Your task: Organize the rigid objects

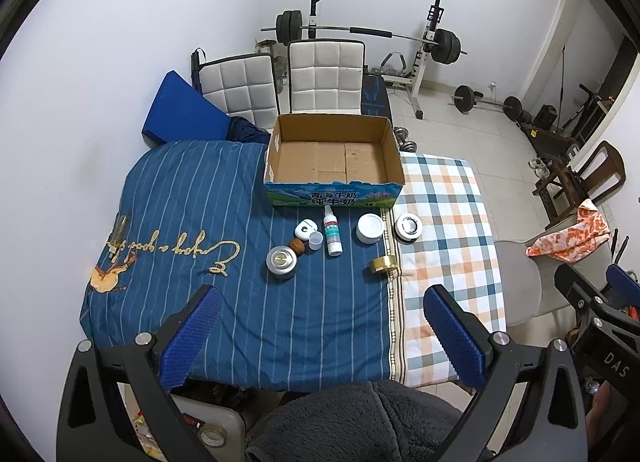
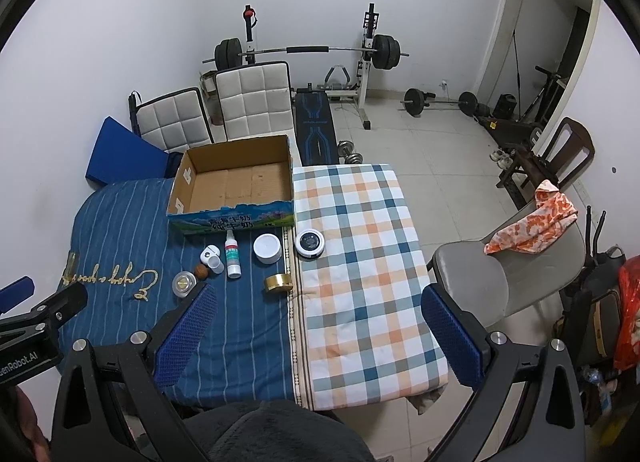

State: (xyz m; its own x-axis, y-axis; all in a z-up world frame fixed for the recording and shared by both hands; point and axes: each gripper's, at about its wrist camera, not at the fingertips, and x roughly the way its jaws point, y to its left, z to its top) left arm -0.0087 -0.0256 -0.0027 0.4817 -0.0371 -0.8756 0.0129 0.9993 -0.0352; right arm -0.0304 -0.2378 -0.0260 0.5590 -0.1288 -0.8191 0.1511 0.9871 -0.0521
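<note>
An empty cardboard box (image 1: 334, 158) (image 2: 236, 186) stands at the far side of a cloth-covered table. In front of it lie a white spray bottle (image 1: 332, 236) (image 2: 232, 256), a white jar (image 1: 370, 228) (image 2: 268, 248), a black-topped round tin (image 1: 408, 225) (image 2: 310, 243), a gold tape roll (image 1: 383, 264) (image 2: 279, 283), a silver round tin (image 1: 282, 260) (image 2: 184, 284), a brown walnut (image 1: 297, 246) (image 2: 201, 272), a small white case (image 1: 306, 229) (image 2: 210, 253) and a small clear cup (image 1: 315, 240) (image 2: 216, 264). My left gripper (image 1: 320, 336) and right gripper (image 2: 318, 336) hover open over the table's near edge, holding nothing.
A blue striped cloth (image 1: 180, 222) covers the table's left, a checked cloth (image 1: 444, 222) (image 2: 360, 246) its right. Two white padded chairs (image 1: 326, 76) stand behind the box. A grey chair (image 2: 508, 274) with an orange cloth is at right. Weight bench and barbells (image 2: 320, 50) beyond.
</note>
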